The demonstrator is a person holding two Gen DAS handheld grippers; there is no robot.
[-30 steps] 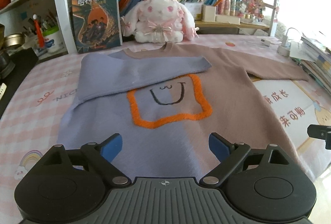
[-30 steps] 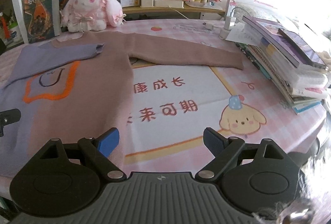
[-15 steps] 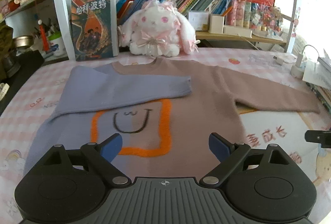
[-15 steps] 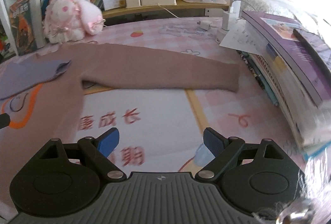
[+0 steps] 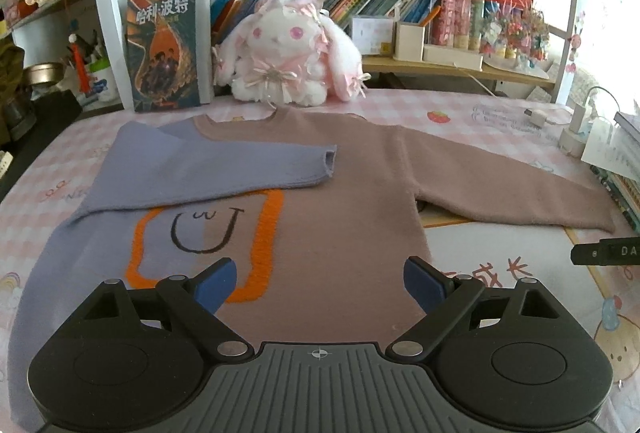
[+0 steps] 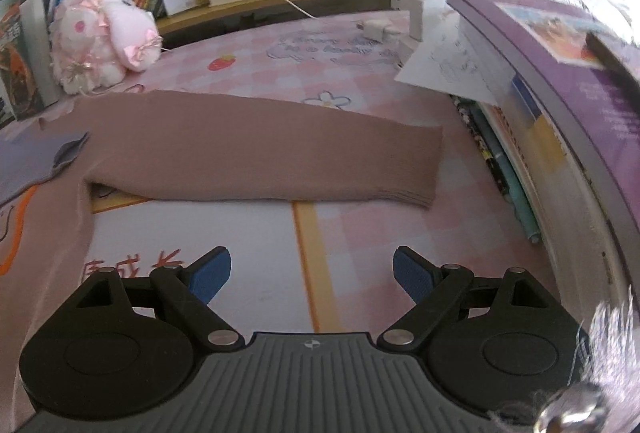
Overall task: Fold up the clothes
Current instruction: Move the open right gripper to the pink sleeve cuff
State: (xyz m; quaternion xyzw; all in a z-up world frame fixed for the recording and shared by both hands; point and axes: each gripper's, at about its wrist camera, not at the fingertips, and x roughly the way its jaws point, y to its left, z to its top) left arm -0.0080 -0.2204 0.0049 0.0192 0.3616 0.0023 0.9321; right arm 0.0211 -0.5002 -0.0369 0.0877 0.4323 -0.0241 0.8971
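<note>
Inspector: Where is the garment?

Operator: I see the sweater [image 5: 340,201] lying flat on the pink checked worktop [image 5: 460,113], neck toward the plush rabbit [image 5: 288,53]. Its lilac sleeve [image 5: 208,169] is folded across the chest, above the orange-outlined smiley. The brown sleeve [image 6: 260,153] lies stretched out flat, its cuff near the stack of books [image 6: 540,121].

Inspector: Gripper condition?

Operator: My left gripper [image 5: 320,279] hovers over the sweater's lower body, jaws wide apart, nothing between them. My right gripper [image 6: 312,273] hangs above the printed mat [image 6: 240,233], just short of the brown sleeve, jaws likewise apart and empty.
</note>
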